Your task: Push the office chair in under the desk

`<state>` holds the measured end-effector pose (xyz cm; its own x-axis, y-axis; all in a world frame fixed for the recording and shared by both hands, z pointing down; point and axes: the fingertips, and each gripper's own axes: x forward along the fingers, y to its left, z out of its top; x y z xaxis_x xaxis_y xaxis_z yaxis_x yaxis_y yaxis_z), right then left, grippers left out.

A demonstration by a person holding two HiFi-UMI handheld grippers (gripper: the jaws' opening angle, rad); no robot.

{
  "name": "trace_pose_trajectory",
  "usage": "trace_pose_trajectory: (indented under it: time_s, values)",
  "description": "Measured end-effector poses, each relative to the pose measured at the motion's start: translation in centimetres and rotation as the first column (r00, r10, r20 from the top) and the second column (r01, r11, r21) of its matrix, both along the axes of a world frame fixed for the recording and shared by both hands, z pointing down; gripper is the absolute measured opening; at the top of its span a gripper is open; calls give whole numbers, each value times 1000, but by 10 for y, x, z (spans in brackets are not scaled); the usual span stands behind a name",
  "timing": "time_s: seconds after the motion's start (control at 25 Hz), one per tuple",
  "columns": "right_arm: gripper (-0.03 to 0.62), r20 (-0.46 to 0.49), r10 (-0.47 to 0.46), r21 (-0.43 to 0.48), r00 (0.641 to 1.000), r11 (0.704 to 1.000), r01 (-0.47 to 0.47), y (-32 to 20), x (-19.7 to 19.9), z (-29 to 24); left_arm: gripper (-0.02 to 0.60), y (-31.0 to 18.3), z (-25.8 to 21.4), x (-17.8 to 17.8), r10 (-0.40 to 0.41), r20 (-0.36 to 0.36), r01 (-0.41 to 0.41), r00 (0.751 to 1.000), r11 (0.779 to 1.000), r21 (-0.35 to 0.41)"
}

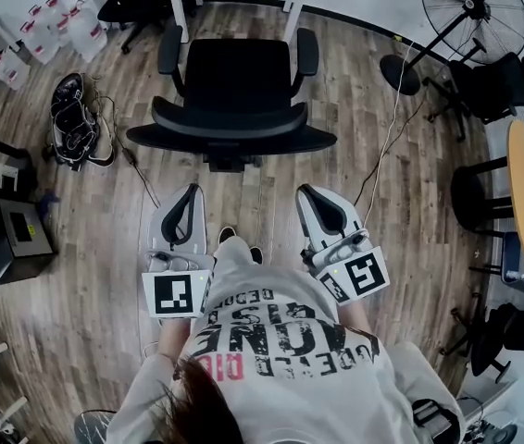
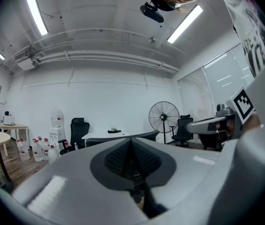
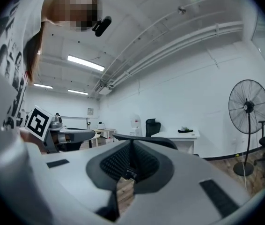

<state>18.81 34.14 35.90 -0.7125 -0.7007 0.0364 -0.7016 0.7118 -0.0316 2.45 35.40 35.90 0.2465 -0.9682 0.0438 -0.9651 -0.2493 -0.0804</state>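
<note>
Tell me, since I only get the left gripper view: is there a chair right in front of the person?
Observer: Yes. The head view shows a black office chair on the wood floor, with its backrest toward the person.
Operator: Are the two tools touching it?
Observer: No. From above, the left gripper and the right gripper both stop short of the backrest, with bare floor between.
Operator: Is the other tool holding anything?
Observer: No. The right gripper view shows its jaws closed together with nothing between them.
</note>
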Motion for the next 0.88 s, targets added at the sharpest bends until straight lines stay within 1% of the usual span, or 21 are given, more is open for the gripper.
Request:
trace_pose_trajectory:
  time_s: [0.28, 0.4, 0.52, 0.64, 0.88]
  values:
    - [25, 8, 49, -1, 999, 999, -49, -36, -8, -5, 12, -37, -3, -27, 11, 18, -11, 1000, 1000, -7]
    - [25, 16, 76, -16, 997, 997, -76, -53, -11, -7, 12, -54, -7, -41, 19, 28, -19, 999, 1000, -10]
    - [25, -1, 100, -29, 995, 995, -100, -63, -15, -5, 12, -68, -9, -53, 27, 32, -27, 999, 1000, -9]
    - [25, -17, 127, -34, 992, 991, -128, -71, -18, -1, 12, -78, -8, -61, 35, 29, -34, 999, 999, -12]
    - [25, -10, 166, -50, 986, 985, -167, -78, -26, 9, 12, -84, 4, -70, 63, 24, -62, 998, 997, -38]
